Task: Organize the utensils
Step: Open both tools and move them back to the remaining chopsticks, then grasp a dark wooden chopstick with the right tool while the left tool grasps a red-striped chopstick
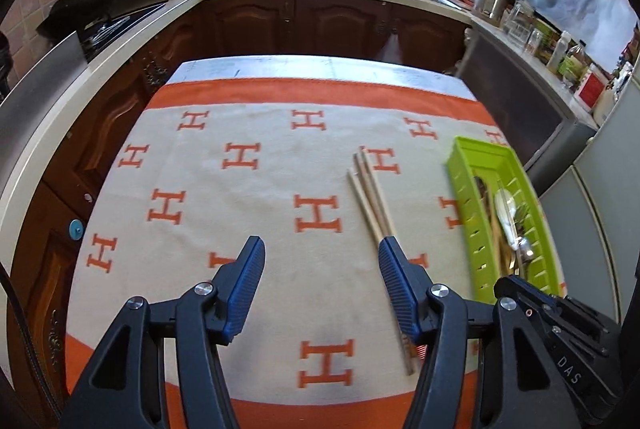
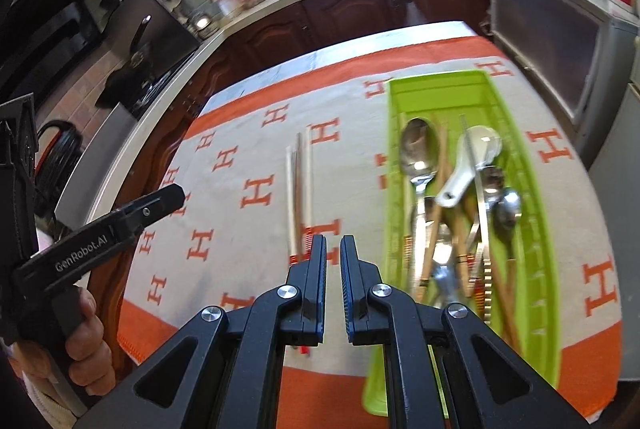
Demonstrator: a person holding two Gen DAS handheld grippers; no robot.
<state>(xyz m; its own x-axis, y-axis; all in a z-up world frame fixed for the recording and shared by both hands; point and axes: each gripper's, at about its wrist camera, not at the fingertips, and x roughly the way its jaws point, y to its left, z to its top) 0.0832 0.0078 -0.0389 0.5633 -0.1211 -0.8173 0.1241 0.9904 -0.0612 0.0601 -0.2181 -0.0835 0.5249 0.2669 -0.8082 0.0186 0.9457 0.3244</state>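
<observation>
Lying near-to-far on the cloth, the chopsticks (image 1: 370, 197) sit just left of the green tray (image 1: 466, 205). Nearest them is the left gripper (image 1: 322, 257), its jaws apart and empty; the right gripper (image 2: 333, 253) is almost closed, holding nothing.

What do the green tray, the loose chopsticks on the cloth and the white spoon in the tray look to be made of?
Green tray: likely moulded plastic, uniform bright colour, slotted walls.
Loose chopsticks: probably wood or bamboo, pale matte tan; coloured bands near one end.
White spoon: seemingly ceramic or melamine, thick, glossy white; the look leaves it open.
</observation>
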